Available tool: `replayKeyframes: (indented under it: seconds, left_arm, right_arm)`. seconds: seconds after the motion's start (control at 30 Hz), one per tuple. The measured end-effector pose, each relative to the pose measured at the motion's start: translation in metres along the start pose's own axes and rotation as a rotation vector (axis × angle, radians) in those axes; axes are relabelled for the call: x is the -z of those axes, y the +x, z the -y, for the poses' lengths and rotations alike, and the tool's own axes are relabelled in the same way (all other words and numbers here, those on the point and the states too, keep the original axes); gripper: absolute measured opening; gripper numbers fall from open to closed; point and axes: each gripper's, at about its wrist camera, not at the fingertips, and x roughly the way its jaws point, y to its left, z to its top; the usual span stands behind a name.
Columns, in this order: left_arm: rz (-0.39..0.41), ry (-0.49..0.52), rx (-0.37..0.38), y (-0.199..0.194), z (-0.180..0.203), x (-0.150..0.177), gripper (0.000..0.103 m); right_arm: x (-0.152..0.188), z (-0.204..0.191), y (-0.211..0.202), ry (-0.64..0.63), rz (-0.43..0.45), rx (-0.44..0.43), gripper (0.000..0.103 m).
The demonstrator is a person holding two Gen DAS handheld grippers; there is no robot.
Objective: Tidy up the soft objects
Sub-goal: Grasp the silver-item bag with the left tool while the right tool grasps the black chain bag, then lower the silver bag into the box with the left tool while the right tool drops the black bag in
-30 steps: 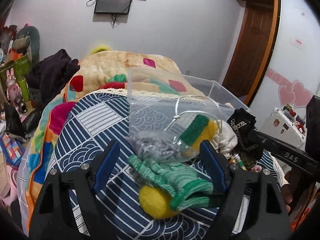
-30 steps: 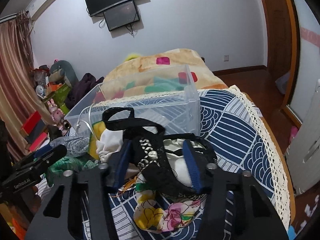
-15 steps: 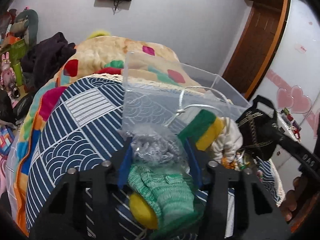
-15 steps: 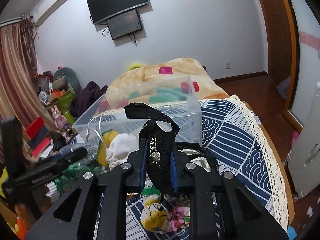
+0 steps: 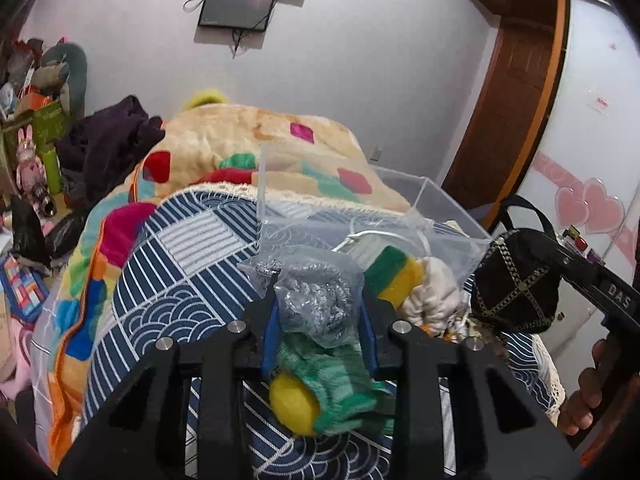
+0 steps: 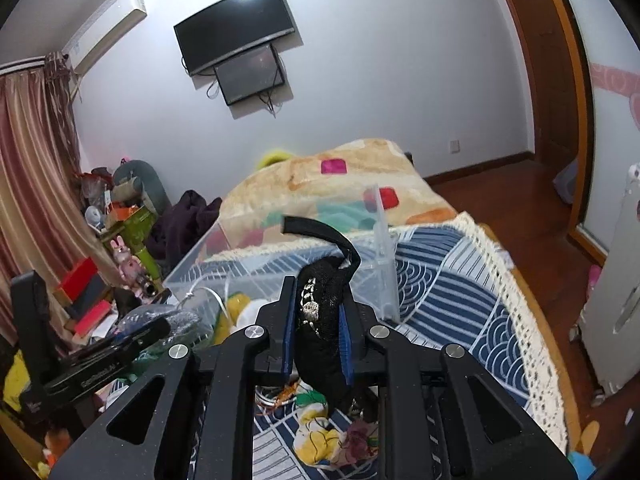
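Note:
My left gripper (image 5: 318, 320) is shut on a clear bag of steel wool (image 5: 316, 304), lifted above a green knit sock with a yellow ball (image 5: 320, 392). My right gripper (image 6: 316, 320) is shut on a black fabric piece with a metal chain (image 6: 320, 312); it also shows in the left wrist view (image 5: 514, 284). Both are held in front of a clear plastic bin (image 6: 280, 272), also seen in the left wrist view (image 5: 440, 208). A green-yellow sponge (image 5: 394, 276) and white cloth (image 5: 432, 300) lie by the bin.
A blue-white patterned cloth (image 6: 460, 288) covers the table, with a lace edge at the right. A floral cloth (image 6: 332, 440) lies under my right gripper. A beige blanket (image 5: 256, 152) is piled behind the bin. Toys and boxes (image 6: 92, 292) clutter the left.
Both grippers closed and lifted. The left took the steel wool bag up off the sock. The right squeezed the black chained fabric and raised it off the pile.

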Motion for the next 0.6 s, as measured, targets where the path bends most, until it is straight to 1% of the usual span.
replayKeyframes:
  seconds: [0.2,0.3,0.43,0.5,0.6]
  left_arm:
    - [0.046,0.040,0.009,-0.022,0.010,-0.016,0.033]
    - [0.066,0.031,0.042,-0.030,0.010,-0.027,0.033]
    - [0.086,0.031,0.061,-0.034,0.008,-0.041,0.033]
    - [0.086,0.026,0.074,-0.033,0.006,-0.049,0.033]
    - [0.080,0.015,0.072,-0.026,0.002,-0.063,0.033]
  right_arm:
    - [-0.013,-0.010,-0.006,-0.037,0.034,-0.020,0.016]
    - [-0.021,-0.012,-0.010,-0.054,0.052,-0.026,0.016]
    - [-0.033,-0.013,-0.011,-0.079,0.075,-0.017,0.016]
    - [-0.037,-0.015,-0.009,-0.091,0.081,-0.011,0.016]
    - [-0.044,-0.019,0.001,-0.114,0.084,0.006,0.016]
